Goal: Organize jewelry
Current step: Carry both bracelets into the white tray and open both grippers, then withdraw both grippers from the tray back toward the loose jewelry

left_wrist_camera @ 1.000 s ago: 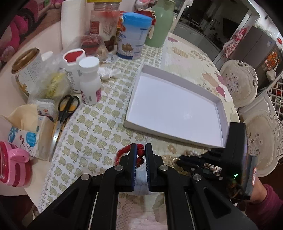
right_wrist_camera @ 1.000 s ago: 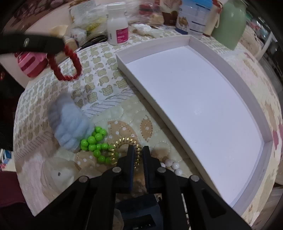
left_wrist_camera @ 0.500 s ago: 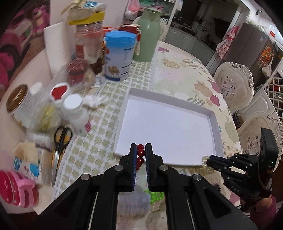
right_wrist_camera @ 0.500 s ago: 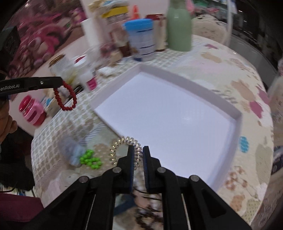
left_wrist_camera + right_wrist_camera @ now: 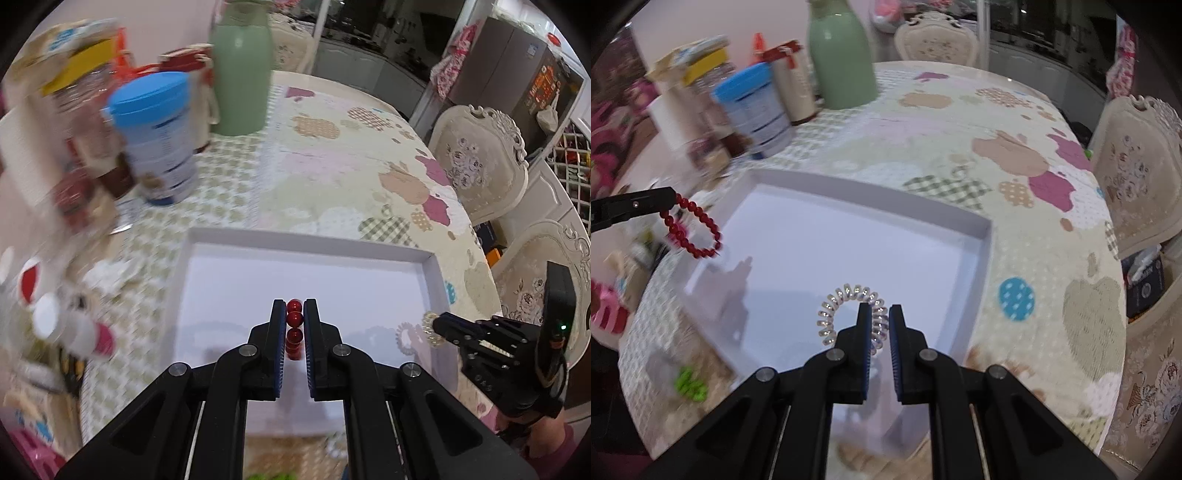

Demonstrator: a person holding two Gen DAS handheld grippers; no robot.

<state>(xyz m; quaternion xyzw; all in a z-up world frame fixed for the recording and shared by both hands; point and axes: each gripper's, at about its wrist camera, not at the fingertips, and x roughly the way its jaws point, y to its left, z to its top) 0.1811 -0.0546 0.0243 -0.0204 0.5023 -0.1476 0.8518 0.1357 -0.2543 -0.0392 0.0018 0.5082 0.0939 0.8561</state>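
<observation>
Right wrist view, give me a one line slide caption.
Right gripper carries a clear spiral hair tie over the white tray.

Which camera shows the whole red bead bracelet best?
The right wrist view: the red bead bracelet hangs there as a full loop from the left gripper. The left wrist view shows only a few beads between that gripper's fingers.

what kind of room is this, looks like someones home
Most likely a home dining area next to a kitchen: a round table under a patterned tablecloth, ornate cream dining chairs, a fridge behind, and household clutter like a green flask and a blue-lidded tin.
</observation>
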